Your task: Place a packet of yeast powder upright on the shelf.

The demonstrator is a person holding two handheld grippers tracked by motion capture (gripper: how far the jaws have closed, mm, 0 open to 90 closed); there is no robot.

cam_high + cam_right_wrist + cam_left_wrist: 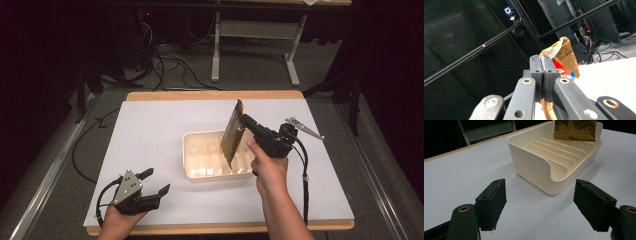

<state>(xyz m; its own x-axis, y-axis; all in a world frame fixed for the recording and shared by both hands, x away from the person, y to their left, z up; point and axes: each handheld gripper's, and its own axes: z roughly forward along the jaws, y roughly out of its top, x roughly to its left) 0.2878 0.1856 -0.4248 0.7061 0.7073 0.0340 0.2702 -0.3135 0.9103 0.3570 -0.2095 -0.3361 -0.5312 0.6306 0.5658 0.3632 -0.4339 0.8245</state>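
one gold packet [232, 134] clamped in right tool [246, 121].

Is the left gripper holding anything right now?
No, the left gripper has its jaws spread wide apart over the bare white table, short of the cream tray.

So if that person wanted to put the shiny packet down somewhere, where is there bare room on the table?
Bare white tabletop stretches left of the cream ribbed plastic tray, and a strip runs behind it to the far wooden edge. It is crowded at the tray's right end, where the right gripper holds the gold foil packet upright, and at the near-left corner, where the open left gripper rests.
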